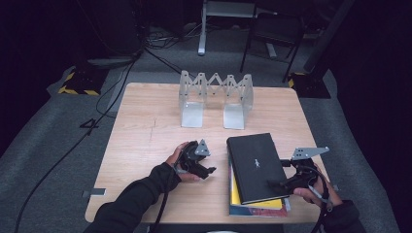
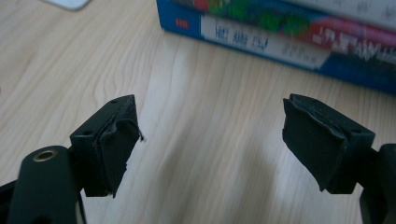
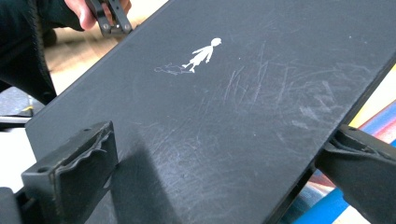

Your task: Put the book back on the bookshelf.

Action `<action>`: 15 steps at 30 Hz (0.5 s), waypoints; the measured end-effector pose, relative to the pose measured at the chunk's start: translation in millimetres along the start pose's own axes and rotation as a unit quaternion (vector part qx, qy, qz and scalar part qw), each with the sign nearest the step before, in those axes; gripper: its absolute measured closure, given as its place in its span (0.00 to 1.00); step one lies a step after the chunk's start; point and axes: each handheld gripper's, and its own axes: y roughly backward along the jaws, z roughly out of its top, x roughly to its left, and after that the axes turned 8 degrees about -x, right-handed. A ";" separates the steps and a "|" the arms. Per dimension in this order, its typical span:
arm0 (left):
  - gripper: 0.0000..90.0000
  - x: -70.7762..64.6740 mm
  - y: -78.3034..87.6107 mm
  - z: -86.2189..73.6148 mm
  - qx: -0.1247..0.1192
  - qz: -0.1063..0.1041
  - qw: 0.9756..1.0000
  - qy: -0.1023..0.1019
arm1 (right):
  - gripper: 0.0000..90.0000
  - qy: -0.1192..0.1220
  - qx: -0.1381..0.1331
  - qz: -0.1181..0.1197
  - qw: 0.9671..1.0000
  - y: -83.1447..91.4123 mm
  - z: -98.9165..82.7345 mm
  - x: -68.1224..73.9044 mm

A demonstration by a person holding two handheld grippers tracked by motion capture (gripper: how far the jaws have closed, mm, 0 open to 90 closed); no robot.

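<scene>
Where the right tool (image 1: 278, 185) is held over the near right corner of the black book (image 1: 256, 167), its jaws are spread wide. In the right gripper view one jaw is seen at the bottom left above the scratched black cover (image 3: 243, 116), and the other is seen at the bottom right, past the cover's edge. Whether the book is touched by the pads cannot be told. A small white figure (image 3: 203, 54) is printed on the cover.

The black book is laid on top of a stack, tilted a little. A yellow book (image 1: 236, 194) is seen under it, and a blue book (image 1: 252, 210) is at the bottom. The stack is set at the near right part of the wooden worktop (image 1: 145, 131).

The left tool (image 1: 210, 171) is held just left of the stack, above bare wood. Its jaws are opened wide, and nothing is held between them. In the left gripper view the two black pads (image 2: 116, 140) are seen apart, with light wood between them. Past them the blue book's spine (image 2: 261, 39) is seen lying on the worktop.

At the far middle of the worktop a grey metal folding rack (image 1: 215, 97) is stood upright, well apart from both tools. Black cables (image 1: 111, 92) are laid over the grey floor at the left.
</scene>
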 end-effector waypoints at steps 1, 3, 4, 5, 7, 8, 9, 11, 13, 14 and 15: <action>0.22 0.5 -2.3 3.7 -0.001 0.002 1.000 -0.001 | 0.00 -0.003 -0.002 -0.005 1.000 -0.7 0.3 1.2; 0.22 2.7 -6.7 9.0 -0.006 0.000 1.000 0.005 | 0.00 -0.001 -0.003 -0.012 1.000 -1.5 0.6 3.5; 0.22 3.6 -10.1 11.1 -0.010 0.006 1.000 0.001 | 0.00 0.000 -0.004 -0.013 1.000 -2.1 0.9 4.1; 0.24 3.6 -10.1 11.1 -0.010 0.006 1.000 0.001 | 0.00 0.000 -0.004 -0.013 1.000 -2.1 0.9 4.1; 0.25 5.5 -15.7 12.4 -0.001 0.011 1.000 0.003 | 0.00 0.001 -0.006 -0.013 1.000 -2.9 1.0 4.6; 0.25 7.1 -18.9 12.3 0.003 0.019 1.000 0.002 | 0.00 0.002 -0.010 -0.017 1.000 -4.2 1.3 6.2; 0.25 8.5 -21.8 11.4 0.003 0.024 1.000 0.004 | 0.00 0.003 -0.010 -0.020 1.000 -5.1 1.9 7.2; 0.25 12.0 -25.0 10.9 0.003 0.022 1.000 0.012 | 0.00 0.007 -0.010 -0.025 1.000 -6.7 3.5 9.3; 0.26 13.6 -27.7 11.2 0.000 0.029 0.999 0.017 | 0.00 0.013 -0.013 -0.028 0.999 -8.7 4.7 10.4; 0.28 14.3 -28.0 11.7 0.001 0.032 0.999 0.015 | 0.00 0.017 -0.013 -0.029 0.999 -9.7 5.5 11.1; 0.29 15.2 -27.9 12.2 -0.002 0.034 0.999 0.017 | 0.00 0.019 -0.014 -0.029 0.999 -10.6 6.2 11.5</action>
